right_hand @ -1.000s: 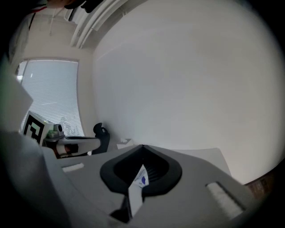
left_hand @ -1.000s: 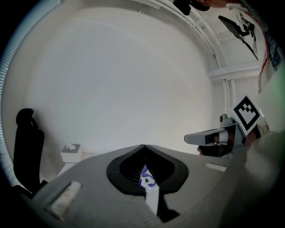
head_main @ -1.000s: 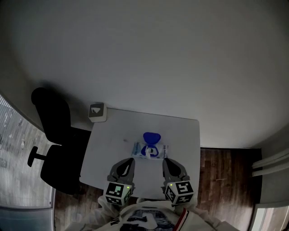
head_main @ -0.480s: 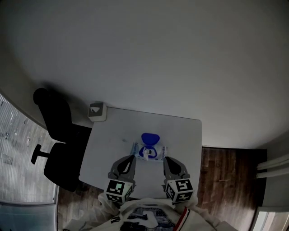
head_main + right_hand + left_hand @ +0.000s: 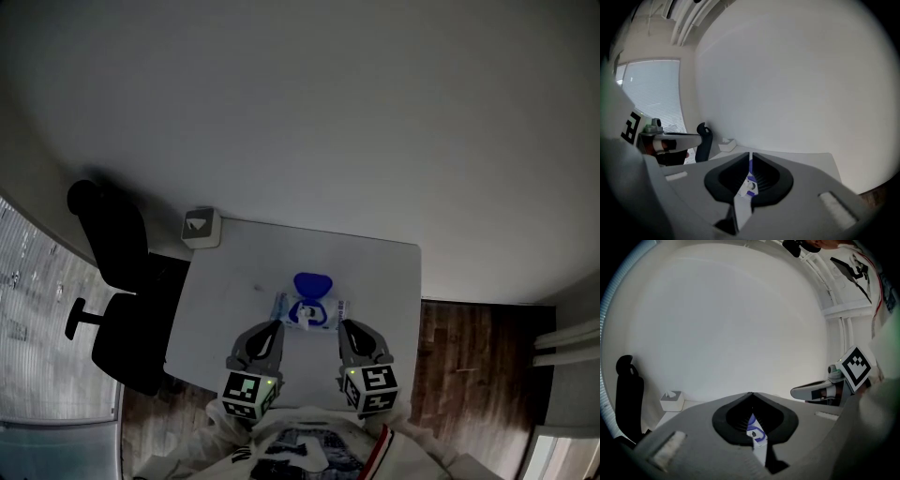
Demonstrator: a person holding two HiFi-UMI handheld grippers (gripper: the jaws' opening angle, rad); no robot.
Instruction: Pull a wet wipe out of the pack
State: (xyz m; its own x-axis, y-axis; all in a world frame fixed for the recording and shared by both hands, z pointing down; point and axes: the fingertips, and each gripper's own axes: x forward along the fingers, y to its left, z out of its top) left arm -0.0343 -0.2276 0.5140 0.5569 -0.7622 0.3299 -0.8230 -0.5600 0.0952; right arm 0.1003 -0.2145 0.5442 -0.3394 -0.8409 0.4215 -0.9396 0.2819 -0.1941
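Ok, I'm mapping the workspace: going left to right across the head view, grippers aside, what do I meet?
Black office chair → white tissue box → wet wipe pack.

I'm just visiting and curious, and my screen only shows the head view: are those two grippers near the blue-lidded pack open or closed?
Observer: The left gripper view shows the left gripper shut, jaw tips meeting, nothing gripped.
Operator: And the other one?
Observer: The right gripper is shut too, and empty, by its own view.
Operator: And that small white thing, upper left?
Observer: A tissue box; the left gripper view shows a tissue sticking up from it.
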